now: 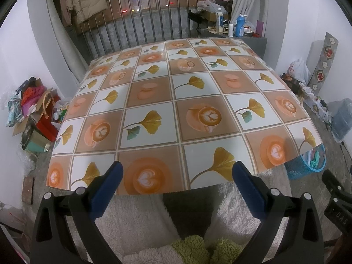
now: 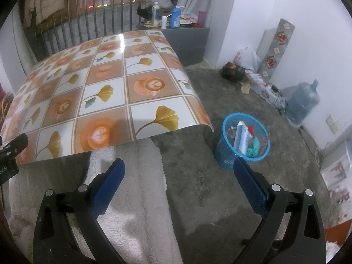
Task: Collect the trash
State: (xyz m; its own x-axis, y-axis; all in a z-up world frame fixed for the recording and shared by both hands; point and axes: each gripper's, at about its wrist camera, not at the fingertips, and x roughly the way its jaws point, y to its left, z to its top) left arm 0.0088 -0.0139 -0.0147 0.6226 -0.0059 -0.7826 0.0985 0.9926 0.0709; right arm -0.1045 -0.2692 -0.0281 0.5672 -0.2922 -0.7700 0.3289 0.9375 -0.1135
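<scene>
Only right wrist view shows blue basket's (image 2: 243,140) trash contents.

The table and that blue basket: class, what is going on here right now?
A person holds a gripper in each hand, and neither the left gripper nor the right gripper grips anything; both are open. The table, covered in a patterned cloth, shows no trash on top. The blue basket stands on the floor beside the table's right corner and already holds a white box and crumpled scraps. By the look of it, the collecting is done or paused.
</scene>
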